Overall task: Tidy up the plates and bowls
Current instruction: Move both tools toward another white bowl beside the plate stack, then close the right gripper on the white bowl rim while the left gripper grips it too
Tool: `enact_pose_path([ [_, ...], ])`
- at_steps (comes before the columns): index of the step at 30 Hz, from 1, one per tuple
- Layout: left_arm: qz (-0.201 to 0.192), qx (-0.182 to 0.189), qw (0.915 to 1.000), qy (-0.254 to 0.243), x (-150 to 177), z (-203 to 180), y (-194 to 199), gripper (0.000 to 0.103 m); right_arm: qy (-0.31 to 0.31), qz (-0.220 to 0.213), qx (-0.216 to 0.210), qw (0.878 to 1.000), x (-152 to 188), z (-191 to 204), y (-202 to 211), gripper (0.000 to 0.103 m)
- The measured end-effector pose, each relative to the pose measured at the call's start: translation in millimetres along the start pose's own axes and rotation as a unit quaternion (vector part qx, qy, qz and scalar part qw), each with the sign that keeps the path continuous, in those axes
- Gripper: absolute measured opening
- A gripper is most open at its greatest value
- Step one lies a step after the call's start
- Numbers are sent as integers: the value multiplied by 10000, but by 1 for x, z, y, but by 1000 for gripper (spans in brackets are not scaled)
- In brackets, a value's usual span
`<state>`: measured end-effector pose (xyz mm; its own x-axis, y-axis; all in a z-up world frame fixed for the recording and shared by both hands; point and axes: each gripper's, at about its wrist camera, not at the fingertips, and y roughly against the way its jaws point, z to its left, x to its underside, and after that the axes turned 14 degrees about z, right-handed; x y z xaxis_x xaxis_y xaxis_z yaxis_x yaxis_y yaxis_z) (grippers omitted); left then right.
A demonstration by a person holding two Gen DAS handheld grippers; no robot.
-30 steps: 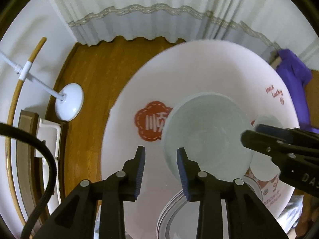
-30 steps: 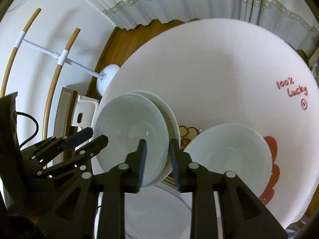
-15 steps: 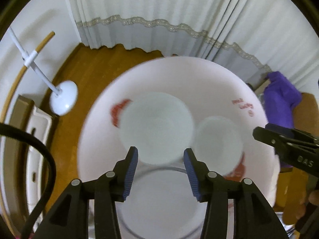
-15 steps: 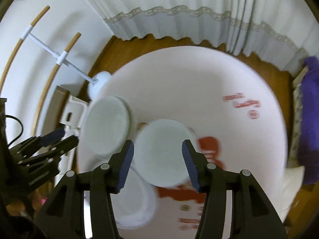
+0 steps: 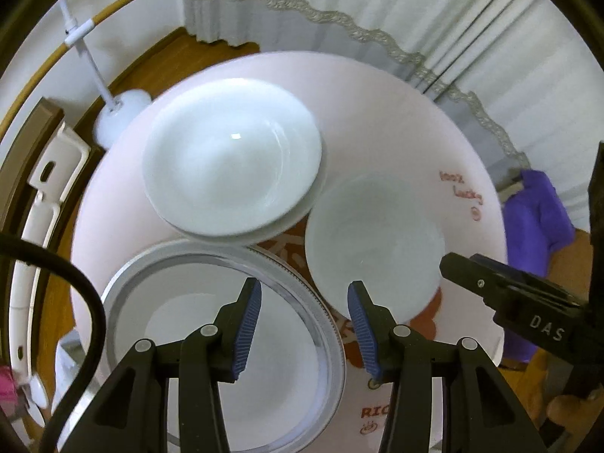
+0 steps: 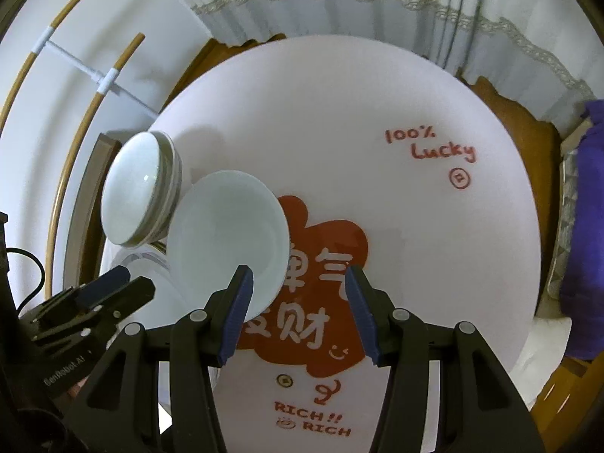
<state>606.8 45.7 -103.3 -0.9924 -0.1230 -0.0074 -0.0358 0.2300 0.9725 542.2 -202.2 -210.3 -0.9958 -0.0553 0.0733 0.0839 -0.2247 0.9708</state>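
Note:
On the round pink table [image 5: 377, 113] stand two stacked white bowls [image 5: 230, 162] at the left, a single white bowl [image 5: 373, 241] to their right, and a white plate with a grey rim [image 5: 222, 347] in front. My left gripper [image 5: 304, 328] is open and empty, above the plate's right edge. In the right wrist view, the stacked bowls [image 6: 139, 188] are at the left and the single bowl [image 6: 226, 234] is beside them. My right gripper [image 6: 296, 317] is open and empty, just right of the single bowl, above the table's red print.
A white stand with a round base [image 5: 117, 117] and bamboo rods [image 6: 94, 87] is left of the table. A purple cloth [image 5: 536, 219] lies at the right. White curtains [image 6: 339, 3] hang behind. Wooden floor [image 5: 162, 56] surrounds the table.
Both grippers opened from nearly shut to wide and pulled back from the bowls. The stacked bowls and the single bowl now rest on the table, farther from the fingers.

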Motion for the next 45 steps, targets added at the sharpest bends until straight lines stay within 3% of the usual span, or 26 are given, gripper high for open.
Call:
enact_pose_path([
  [10,60,31,9999,131,-14,-5,-39,42,131,166,-316,9993,-19,-6,-25,52],
  [15,-100,-171,9997,127,-18,-13,-46,42,203,239,-470,9984,-23,-5,-33,51],
  [20,-199,-54,9996,184,-15,-21,-53,42,287,314,-723,9965,-25,-9,-39,40],
  [22,-225,-41,9996,171,-16,-19,-50,41,335,360,-839,9953,-26,-9,-41,29],
  [26,-273,-189,9994,58,-18,-27,-53,40,368,369,-872,9948,-26,-14,-42,16],
  [27,-254,-164,9995,17,-18,-29,-53,38,344,373,-897,9947,-26,-17,-43,10],
  [28,-218,-114,9997,-20,-18,-31,-54,31,330,390,-958,9941,-26,-20,-43,10],
  [33,-54,-90,9999,-108,-24,-35,-63,30,434,395,-947,9938,-23,-23,-43,10],
  [37,-52,-213,9997,-140,-31,-35,-66,23,456,372,-963,9936,-24,-24,-44,10],
  [41,-225,-368,9987,-274,-33,-42,-64,6,515,371,-851,9944,-27,-20,-46,9],
  [45,-304,-383,9978,-451,-33,-55,-68,6,463,330,-796,9952,-25,-23,-43,8],
])
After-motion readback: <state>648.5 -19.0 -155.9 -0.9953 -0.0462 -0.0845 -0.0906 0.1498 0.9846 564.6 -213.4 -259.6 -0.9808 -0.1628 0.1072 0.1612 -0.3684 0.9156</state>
